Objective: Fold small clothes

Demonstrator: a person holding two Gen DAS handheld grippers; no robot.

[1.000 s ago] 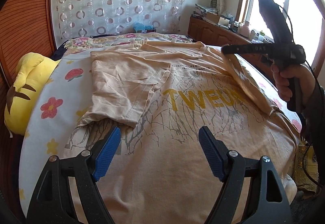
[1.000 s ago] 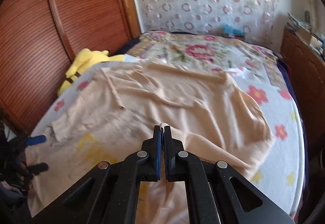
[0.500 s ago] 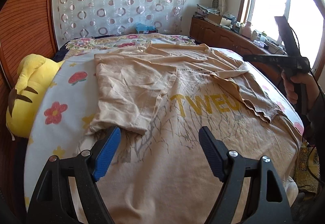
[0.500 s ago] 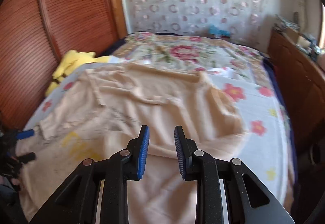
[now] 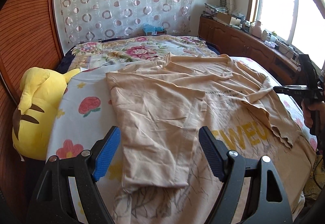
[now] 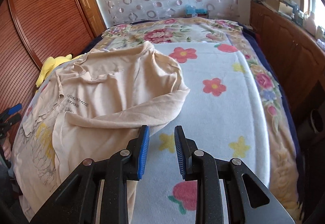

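The plush (image 5: 34,110) is lying at the bed's (image 5: 85,106) left edge. The shirt (image 5: 166,106) is lying flat across the bed, both side flaps folded inward, long axis running away from the grippers. The left gripper (image 5: 159,150) is hovering over the left flap's near corner — jaws spread, empty, and nearer the hem. The right gripper (image 6: 161,150) is hanging just right of the right flap, released — holding nothing.

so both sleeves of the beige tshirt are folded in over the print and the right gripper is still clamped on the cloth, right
Not quite. The right gripper is not clamped on the cloth: the right wrist view shows its jaws apart, empty, over the blanket. Both sleeves of the beige t-shirt do lie folded in over the print.
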